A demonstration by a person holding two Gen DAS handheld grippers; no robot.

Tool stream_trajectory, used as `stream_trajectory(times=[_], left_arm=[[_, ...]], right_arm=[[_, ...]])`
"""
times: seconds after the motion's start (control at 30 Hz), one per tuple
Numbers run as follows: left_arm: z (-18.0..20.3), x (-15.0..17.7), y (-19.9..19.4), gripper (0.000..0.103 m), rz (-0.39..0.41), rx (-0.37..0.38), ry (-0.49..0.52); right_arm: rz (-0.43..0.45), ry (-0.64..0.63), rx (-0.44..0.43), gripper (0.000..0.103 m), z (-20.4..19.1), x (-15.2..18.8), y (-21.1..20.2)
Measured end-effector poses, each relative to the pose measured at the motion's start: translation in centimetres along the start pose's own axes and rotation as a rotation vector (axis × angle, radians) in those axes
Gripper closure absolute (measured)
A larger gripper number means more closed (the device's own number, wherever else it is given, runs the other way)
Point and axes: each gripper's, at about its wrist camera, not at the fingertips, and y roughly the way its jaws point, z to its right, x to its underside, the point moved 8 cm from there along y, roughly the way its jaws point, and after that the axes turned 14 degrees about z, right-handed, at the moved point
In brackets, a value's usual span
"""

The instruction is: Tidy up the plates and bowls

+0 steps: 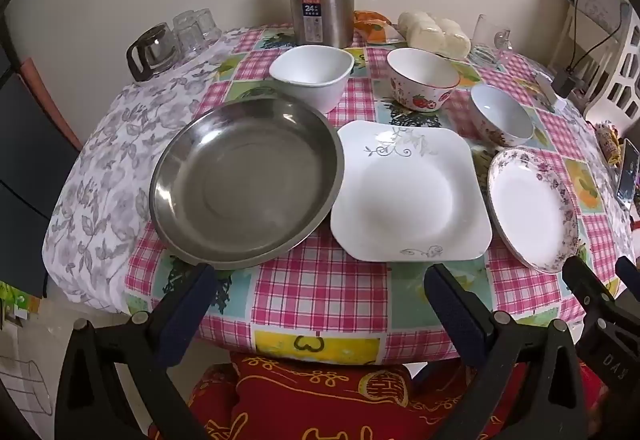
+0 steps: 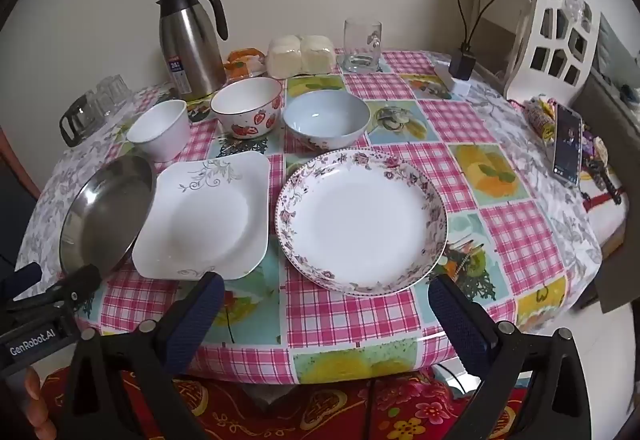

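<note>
Steel pan [image 1: 246, 182], square plate [image 1: 408, 196], floral plate [image 2: 362, 222]: you are holding both grippers wide and empty; the right gripper [image 2: 324, 304] is sitting nearest the floral plate, just ahead of it, the left gripper [image 1: 320, 292] facing the pan-plate seam.

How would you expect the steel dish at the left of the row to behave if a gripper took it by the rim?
The steel dish looks thin and shiny, so probably light, stiff and slippery between the pads. Wide and shallow, it may tilt when lifted by one edge. It seems unlikely to break.

3 bowls [image 2: 326, 120] behind 3 plates [image 2: 360, 220] on the table [image 2: 500, 168]
</note>
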Motion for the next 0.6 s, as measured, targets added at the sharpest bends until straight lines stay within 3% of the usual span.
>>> stream_trajectory(times=[0.6], left_arm=[[-0.4, 0.0, -0.2, 0.0, 0.005, -0.012, -0.019]], right_arm=[[0.031, -0.033, 0.013, 0.0, -0.6, 0.0, 0.2]])
